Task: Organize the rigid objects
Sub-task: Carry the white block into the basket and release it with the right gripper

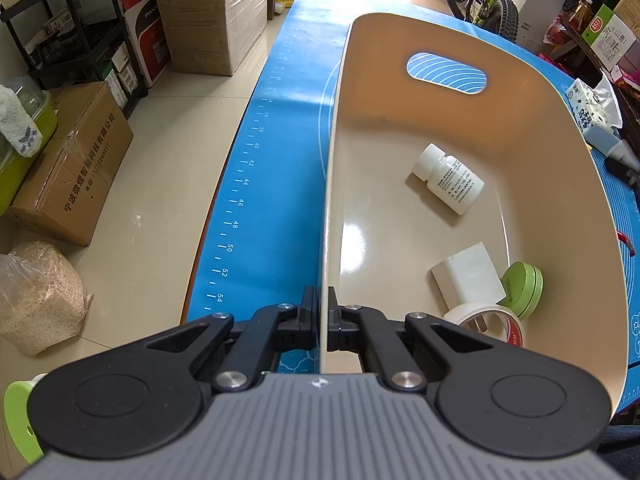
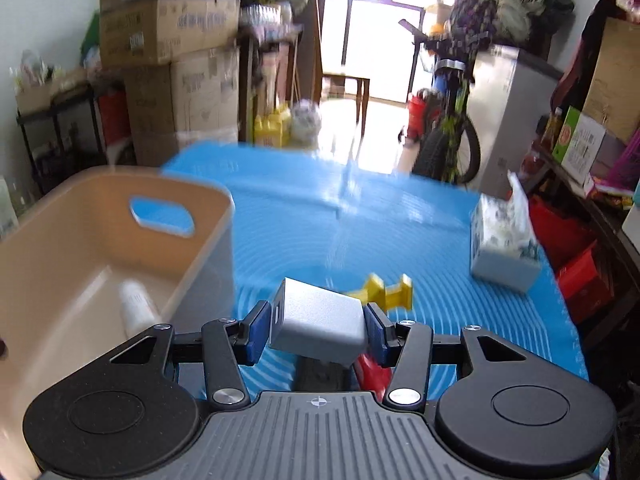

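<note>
My left gripper [image 1: 323,320] is shut on the near left wall of the beige plastic basket [image 1: 332,184]. Inside the basket lie a white pill bottle [image 1: 448,178], a white rectangular block [image 1: 468,276], a green round tin [image 1: 522,288] and a roll of tape [image 1: 486,322]. My right gripper [image 2: 318,326] is shut on a grey-white charger block [image 2: 318,326], held above the blue mat to the right of the basket [image 2: 208,248]. A yellow toy piece [image 2: 384,290] lies on the mat beyond it. A red object [image 2: 374,370] shows under the right gripper.
The blue mat [image 2: 320,208] covers the table. A tissue pack [image 2: 504,240] stands on its right side. Cardboard boxes [image 1: 72,164] and a shelf stand on the floor left of the table. A bicycle [image 2: 448,136] stands beyond the far edge.
</note>
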`<control>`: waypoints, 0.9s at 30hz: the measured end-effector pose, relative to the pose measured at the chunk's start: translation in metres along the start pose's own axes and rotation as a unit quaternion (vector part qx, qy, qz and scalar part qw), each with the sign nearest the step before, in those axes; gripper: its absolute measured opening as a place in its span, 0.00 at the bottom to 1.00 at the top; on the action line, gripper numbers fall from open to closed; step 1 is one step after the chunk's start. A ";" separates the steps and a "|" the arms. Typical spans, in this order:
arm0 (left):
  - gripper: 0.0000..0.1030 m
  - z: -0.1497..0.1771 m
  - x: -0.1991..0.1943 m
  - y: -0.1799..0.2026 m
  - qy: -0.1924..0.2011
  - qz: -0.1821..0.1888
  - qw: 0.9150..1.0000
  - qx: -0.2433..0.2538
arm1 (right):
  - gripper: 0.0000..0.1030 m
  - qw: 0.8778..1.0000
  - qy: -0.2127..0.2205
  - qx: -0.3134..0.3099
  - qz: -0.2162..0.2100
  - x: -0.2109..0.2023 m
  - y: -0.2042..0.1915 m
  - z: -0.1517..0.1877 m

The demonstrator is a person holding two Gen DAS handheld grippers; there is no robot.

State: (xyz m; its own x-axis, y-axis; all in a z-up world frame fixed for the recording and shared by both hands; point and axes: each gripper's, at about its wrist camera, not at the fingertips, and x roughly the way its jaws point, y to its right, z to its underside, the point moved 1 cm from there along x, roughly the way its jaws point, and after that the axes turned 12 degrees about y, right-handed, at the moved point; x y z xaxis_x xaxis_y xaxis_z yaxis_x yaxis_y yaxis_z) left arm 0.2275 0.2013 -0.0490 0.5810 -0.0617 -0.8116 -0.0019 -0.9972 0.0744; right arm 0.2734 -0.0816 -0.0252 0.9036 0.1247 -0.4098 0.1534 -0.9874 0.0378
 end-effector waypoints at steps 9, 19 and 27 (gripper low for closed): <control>0.04 0.000 0.000 0.000 0.000 -0.001 1.000 0.001 | 0.54 0.997 0.057 0.008 -0.042 -0.029 -0.029 -0.032; 0.04 -0.001 -0.001 0.000 0.001 0.001 1.000 0.001 | 0.54 0.993 0.038 -0.012 -0.109 -0.028 -0.086 -0.029; 0.04 -0.001 -0.001 0.000 0.001 0.000 1.000 0.002 | 0.54 0.987 -0.009 -0.061 -0.151 -0.021 -0.130 -0.011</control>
State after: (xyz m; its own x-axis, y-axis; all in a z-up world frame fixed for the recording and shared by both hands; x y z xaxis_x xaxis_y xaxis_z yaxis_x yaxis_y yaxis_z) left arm 0.2274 0.2018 -0.0479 0.5826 -0.0625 -0.8103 -0.0061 -0.9974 0.0725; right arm 0.2385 0.0455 -0.0110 0.8022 0.4084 -0.4355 0.4624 -0.8864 0.0205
